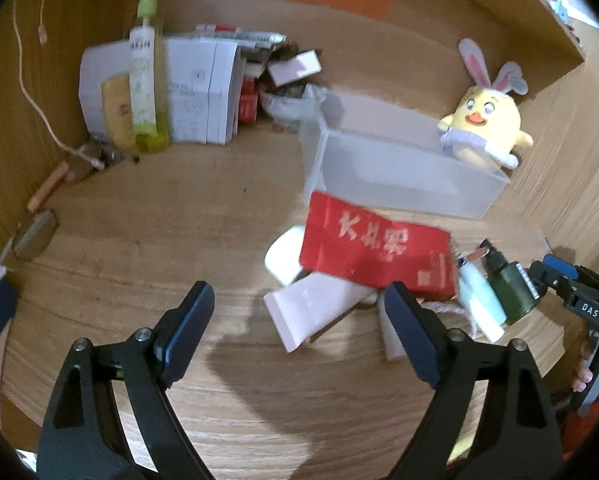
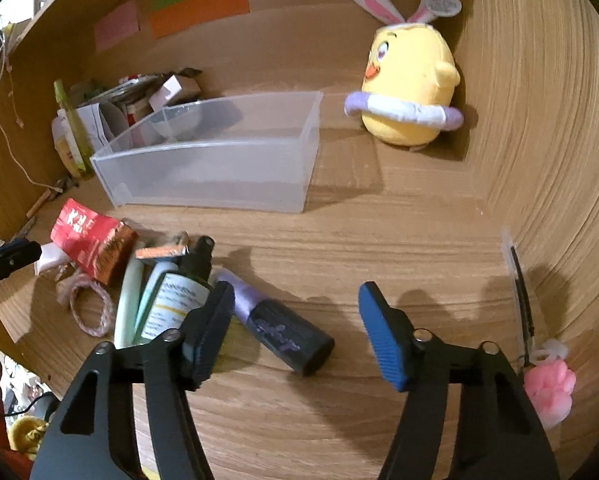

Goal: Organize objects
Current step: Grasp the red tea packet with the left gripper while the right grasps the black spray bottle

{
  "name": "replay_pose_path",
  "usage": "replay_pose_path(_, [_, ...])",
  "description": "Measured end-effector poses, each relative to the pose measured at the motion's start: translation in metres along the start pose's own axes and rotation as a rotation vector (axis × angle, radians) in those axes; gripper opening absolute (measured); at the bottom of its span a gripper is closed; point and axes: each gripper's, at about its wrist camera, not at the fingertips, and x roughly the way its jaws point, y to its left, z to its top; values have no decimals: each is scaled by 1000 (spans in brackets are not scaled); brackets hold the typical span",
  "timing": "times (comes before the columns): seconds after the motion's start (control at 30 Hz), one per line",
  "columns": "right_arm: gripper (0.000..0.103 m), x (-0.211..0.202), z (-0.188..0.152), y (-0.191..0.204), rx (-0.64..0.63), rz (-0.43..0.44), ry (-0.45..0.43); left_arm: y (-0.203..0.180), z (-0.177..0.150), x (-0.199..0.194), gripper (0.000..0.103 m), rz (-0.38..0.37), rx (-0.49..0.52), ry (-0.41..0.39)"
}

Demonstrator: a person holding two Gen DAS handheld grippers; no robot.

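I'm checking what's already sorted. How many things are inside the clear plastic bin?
0. The clear plastic bin looks empty in both views; the plush chick sits behind it and the red packet lies on the wood in front of it.

Wooden desk (image 2: 379, 240) — wooden walls (image 2: 539, 120).

The red packet (image 1: 375, 252) is smeared by blur in the left wrist view, its white lettering unreadable, and it covers most of a white rounded thing (image 1: 283, 256) and the top of a pale pink box (image 1: 315, 312). The label print on the dark green bottle (image 2: 171, 300) is too small to read. The clutter behind the clear bin (image 2: 219, 168) is perhaps boxes and papers.
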Motion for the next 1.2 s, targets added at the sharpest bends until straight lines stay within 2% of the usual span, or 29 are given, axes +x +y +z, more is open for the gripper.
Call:
replay_pose_path(0.27, [58, 10, -4, 1, -15, 6, 26, 3, -2, 21, 88, -20, -31, 49])
replay_pose_path(0.33, [58, 13, -4, 2, -18, 5, 27, 2, -1, 24, 81, -18, -37, 49])
replay_pose_path(0.4, [55, 14, -4, 3, -21, 2, 26, 3, 0, 28, 67, -30, -48, 59])
replay_pose_path(0.57, [48, 14, -4, 3, -31, -12, 24, 4, 0, 27, 46, -47, -61, 58])
replay_pose_path(0.6, [48, 14, -4, 3, -33, -16, 23, 4, 0, 26, 43, -47, -59, 58])
replay_pose_path(0.73, [46, 16, -4, 1, -33, -23, 28, 4, -3, 23, 41, -64, -53, 76])
replay_pose_path(0.87, [46, 15, -4, 0, -33, -26, 29, 2, -5, 14, 42, -59, -20, 103])
replay_pose_path(0.93, [46, 15, -4, -1, -31, -21, 28, 1, -3, 8, 48, -52, 1, 107])
replay_pose_path(1.0, [46, 15, -4, -1, -30, -19, 27, -4, 1, 2, 65, -35, 37, 92])
replay_pose_path(1.1, [46, 17, -4, -2, -26, -15, 33, -16, 10, -6, 76, 2, 114, 61])
replay_pose_path(1.13, [46, 17, -4, -2, -25, -13, 38, -21, 14, -8, 78, 1, 143, 53])
replay_pose_path(1.2, [46, 17, -4, -3, -18, -8, 45, -32, 21, -8, 89, -7, 201, 46])
